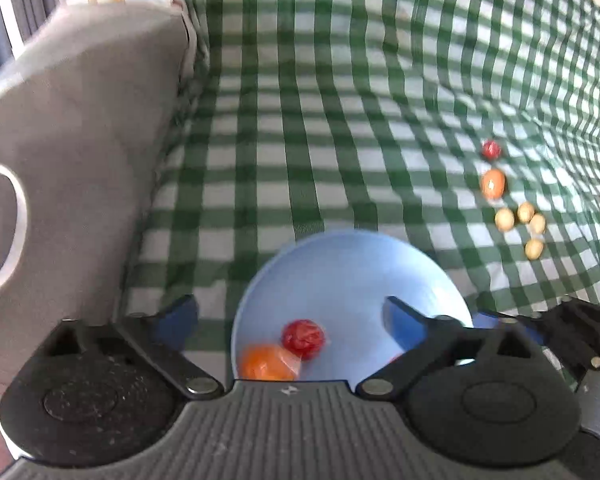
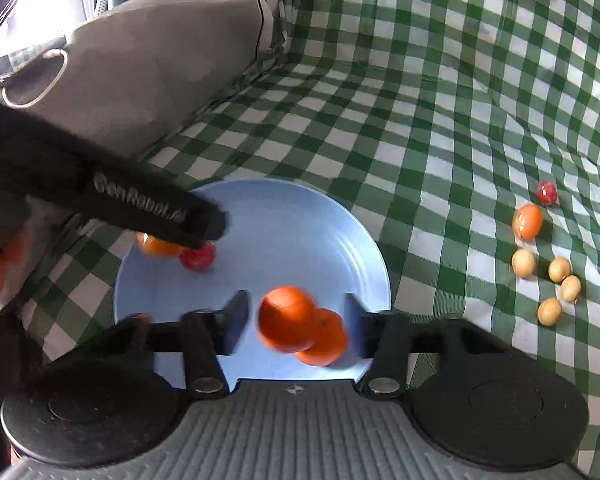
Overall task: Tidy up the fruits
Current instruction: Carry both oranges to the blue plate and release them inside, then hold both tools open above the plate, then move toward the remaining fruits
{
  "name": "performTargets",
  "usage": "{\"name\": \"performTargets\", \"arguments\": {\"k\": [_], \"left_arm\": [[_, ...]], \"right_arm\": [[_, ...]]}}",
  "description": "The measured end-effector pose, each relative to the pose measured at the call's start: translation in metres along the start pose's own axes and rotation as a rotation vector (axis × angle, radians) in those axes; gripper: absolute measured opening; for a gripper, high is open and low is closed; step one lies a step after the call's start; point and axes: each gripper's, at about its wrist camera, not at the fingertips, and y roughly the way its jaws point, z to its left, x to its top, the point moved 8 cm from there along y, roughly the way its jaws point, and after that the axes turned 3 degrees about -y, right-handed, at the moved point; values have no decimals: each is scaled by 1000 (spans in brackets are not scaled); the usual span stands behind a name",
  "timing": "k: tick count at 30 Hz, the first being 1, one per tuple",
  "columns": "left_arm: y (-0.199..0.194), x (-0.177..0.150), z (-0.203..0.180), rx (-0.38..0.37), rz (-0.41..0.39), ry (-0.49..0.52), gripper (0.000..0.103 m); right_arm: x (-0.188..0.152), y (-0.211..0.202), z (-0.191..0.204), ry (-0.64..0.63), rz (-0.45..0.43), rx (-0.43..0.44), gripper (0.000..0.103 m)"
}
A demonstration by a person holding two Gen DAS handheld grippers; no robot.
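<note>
Both grippers, left (image 1: 288, 320) and right (image 2: 296, 322), are wide open over the blue plate (image 2: 300, 220) holding four fruits, six left on the cloth (image 2: 440, 120).

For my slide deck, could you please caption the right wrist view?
Open right gripper over a blue plate with two oranges between its fingers; more fruit waits on the checked cloth.
</note>
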Motion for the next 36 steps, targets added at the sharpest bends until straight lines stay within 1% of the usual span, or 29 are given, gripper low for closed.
{"name": "performTargets", "arguments": {"k": [2, 4, 9, 14, 17, 22, 26, 36], "left_arm": [[-13, -2, 1, 17, -5, 18, 103], [-26, -10, 3, 41, 20, 23, 103], [-70, -42, 15, 54, 21, -17, 103], [-101, -68, 22, 56, 31, -82, 103], [-116, -76, 21, 52, 22, -78, 103], [-138, -77, 14, 66, -19, -63, 103], [-151, -76, 8, 74, -48, -55, 103], [-167, -81, -3, 82, -62, -29, 103]], "right_arm": [[-1, -12, 2, -4, -2, -9, 81], [-5, -25, 2, 15, 1, -14, 88], [-23, -62, 7, 99, 26, 23, 94], [-37, -98, 24, 95, 8, 27, 96], [-39, -116, 33, 80, -23, 20, 97], [-39, -136, 39, 64, -72, 6, 97], [-41, -150, 37, 79, -102, -5, 97], [-50, -169, 32, 127, -142, -9, 97]]}}
